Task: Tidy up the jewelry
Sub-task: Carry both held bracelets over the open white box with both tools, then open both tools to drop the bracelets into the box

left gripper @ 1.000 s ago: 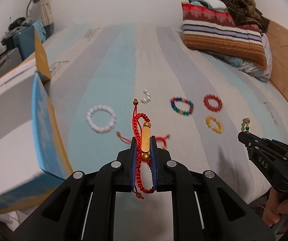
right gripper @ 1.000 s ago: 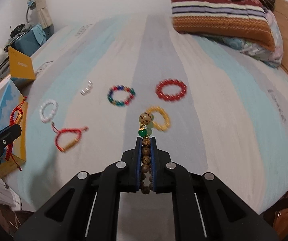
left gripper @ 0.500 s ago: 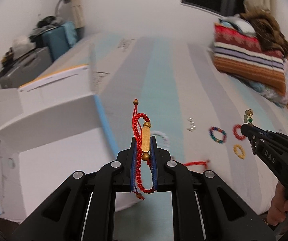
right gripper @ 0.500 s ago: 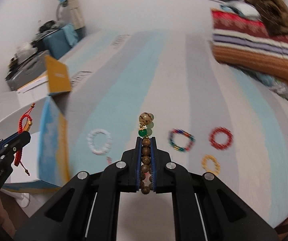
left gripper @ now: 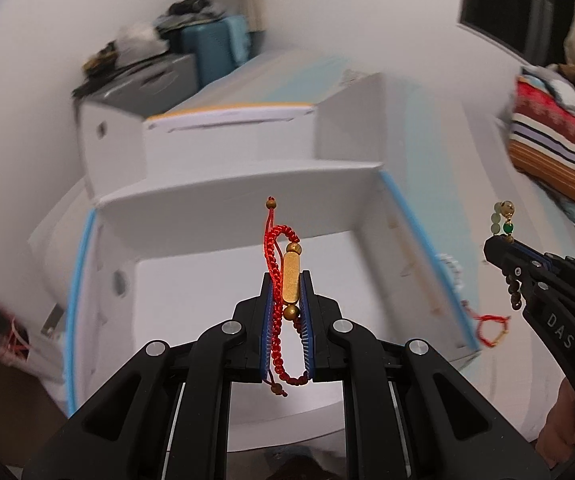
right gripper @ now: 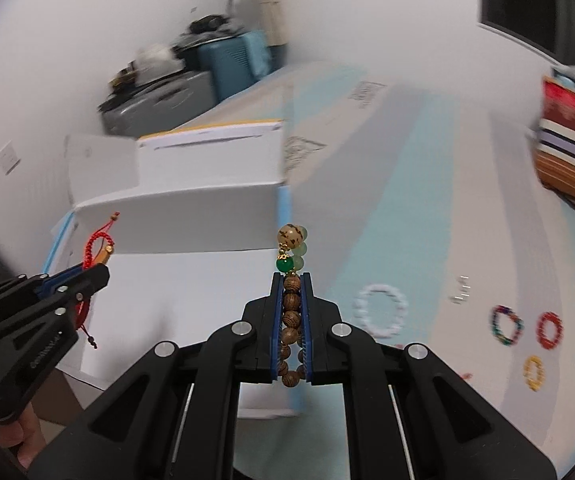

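My left gripper (left gripper: 287, 280) is shut on a red cord bracelet with a gold bar (left gripper: 290, 280) and holds it above the open white box (left gripper: 207, 280). My right gripper (right gripper: 291, 280) is shut on a wooden bead bracelet with green and pale beads (right gripper: 290, 312), held over the box's right edge (right gripper: 283, 216). The right gripper shows at the right of the left wrist view (left gripper: 495, 250). The left gripper shows at the left of the right wrist view (right gripper: 95, 274).
On the striped bed (right gripper: 427, 200) lie a white bead bracelet (right gripper: 381, 312), a multicolour one (right gripper: 507, 326), a red one (right gripper: 549, 330), a yellow one (right gripper: 534, 372), a small silver piece (right gripper: 461, 290) and another red cord bracelet (left gripper: 491, 330). Folded blankets (left gripper: 555, 144) lie at the right.
Both grippers have swung left from above the bed to above the open white box, each holding its bracelet. The box now fills the middle of both views.
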`<state>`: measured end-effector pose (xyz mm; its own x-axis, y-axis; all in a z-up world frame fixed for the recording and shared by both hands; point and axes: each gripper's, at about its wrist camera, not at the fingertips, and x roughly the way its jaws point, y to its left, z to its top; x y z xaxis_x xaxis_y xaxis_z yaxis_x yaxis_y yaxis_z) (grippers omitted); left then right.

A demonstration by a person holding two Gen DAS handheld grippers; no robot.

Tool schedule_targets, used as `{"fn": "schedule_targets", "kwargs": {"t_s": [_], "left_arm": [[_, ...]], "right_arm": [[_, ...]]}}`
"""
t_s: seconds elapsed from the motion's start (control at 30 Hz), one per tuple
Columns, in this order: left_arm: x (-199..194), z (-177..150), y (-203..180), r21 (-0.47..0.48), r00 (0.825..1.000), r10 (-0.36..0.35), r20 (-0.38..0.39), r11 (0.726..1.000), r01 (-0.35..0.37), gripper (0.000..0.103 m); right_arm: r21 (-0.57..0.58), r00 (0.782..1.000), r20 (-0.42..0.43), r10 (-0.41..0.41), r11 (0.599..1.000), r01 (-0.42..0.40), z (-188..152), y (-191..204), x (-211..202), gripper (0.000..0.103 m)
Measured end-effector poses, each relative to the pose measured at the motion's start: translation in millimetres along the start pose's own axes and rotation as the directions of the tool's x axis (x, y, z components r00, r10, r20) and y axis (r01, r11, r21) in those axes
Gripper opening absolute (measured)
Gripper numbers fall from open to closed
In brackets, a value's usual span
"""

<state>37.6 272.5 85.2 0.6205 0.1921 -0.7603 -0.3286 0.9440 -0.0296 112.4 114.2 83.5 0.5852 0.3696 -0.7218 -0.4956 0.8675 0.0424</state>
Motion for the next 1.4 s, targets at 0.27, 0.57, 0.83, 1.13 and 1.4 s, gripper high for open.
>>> {"fn": "schedule_targets", "kwargs": {"t_s": [0.27, 0.57, 0.83, 1.13, 1.4], "left_arm": [[22, -13, 52, -0.063, 0.996, 0.041, -0.077, 0.997, -0.046, 0.011], [67, -27, 81, -0.1, 0.977, 0.052, -0.204, 0.992, -0.074, 0.011], [79, -31, 86, -0.098, 0.971, 0.064, -0.232, 0.991, -0.089, 0.012], [73, -30, 84, -0.081, 0.969, 0.101, -0.224, 0.989, -0.122, 0.017], [58, -26, 86, -0.086, 0.976, 0.132, -0.175, 0.985, -0.149, 0.068]], "right_arm": [[-0.041, 0.991, -0.111, 0.071, 0.996, -0.076, 1, 49, 48, 0.007], [-0.011, 0.955, -0.294, 0.037, 0.999, -0.043, -9, 59, 103, 0.007], [0.009, 0.933, -0.358, 0.03, 1.0, -0.029, -21, 54, 120, 0.007], [0.017, 0.934, -0.354, 0.055, 0.998, -0.052, -22, 60, 117, 0.023], [0.029, 0.951, -0.299, 0.076, 0.997, -0.071, -17, 62, 98, 0.062]]}}
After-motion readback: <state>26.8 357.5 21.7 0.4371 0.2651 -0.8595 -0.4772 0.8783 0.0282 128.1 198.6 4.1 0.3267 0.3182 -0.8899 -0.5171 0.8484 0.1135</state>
